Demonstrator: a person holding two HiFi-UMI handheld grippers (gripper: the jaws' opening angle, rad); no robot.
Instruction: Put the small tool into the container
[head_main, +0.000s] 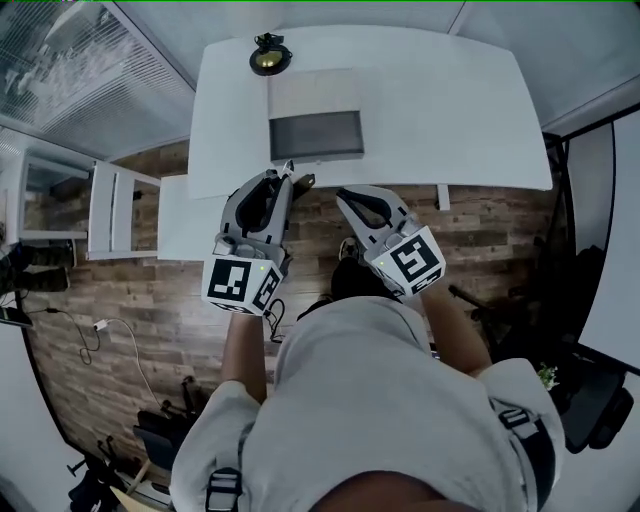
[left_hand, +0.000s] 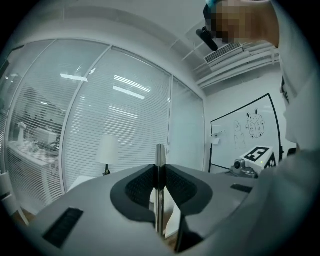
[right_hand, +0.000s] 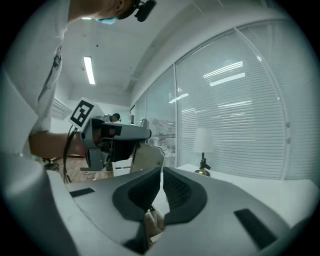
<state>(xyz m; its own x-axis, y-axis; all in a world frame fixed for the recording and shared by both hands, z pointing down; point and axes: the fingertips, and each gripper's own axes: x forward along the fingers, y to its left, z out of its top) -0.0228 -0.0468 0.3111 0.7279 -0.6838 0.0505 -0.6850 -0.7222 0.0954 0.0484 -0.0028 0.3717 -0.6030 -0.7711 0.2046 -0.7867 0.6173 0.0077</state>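
Note:
A thin metal rod, the small tool (left_hand: 159, 152), stands upright between the jaws of my left gripper (left_hand: 159, 169), which is shut on it. In the head view the left gripper (head_main: 289, 168) hangs just off the near edge of the white table (head_main: 450, 110), in front of the container (head_main: 316, 135), a shallow box with a dark-grey inside. To its right, my right gripper (head_main: 342, 193) is over the wooden floor, a little short of the table edge. Its jaws (right_hand: 161, 172) are shut with nothing between them.
A small lamp (head_main: 270, 55) stands at the table's far edge behind the container. A low white shelf unit (head_main: 110, 210) stands on the floor to the left. Glass walls with blinds surround the room, and a whiteboard (left_hand: 250, 125) hangs on one wall.

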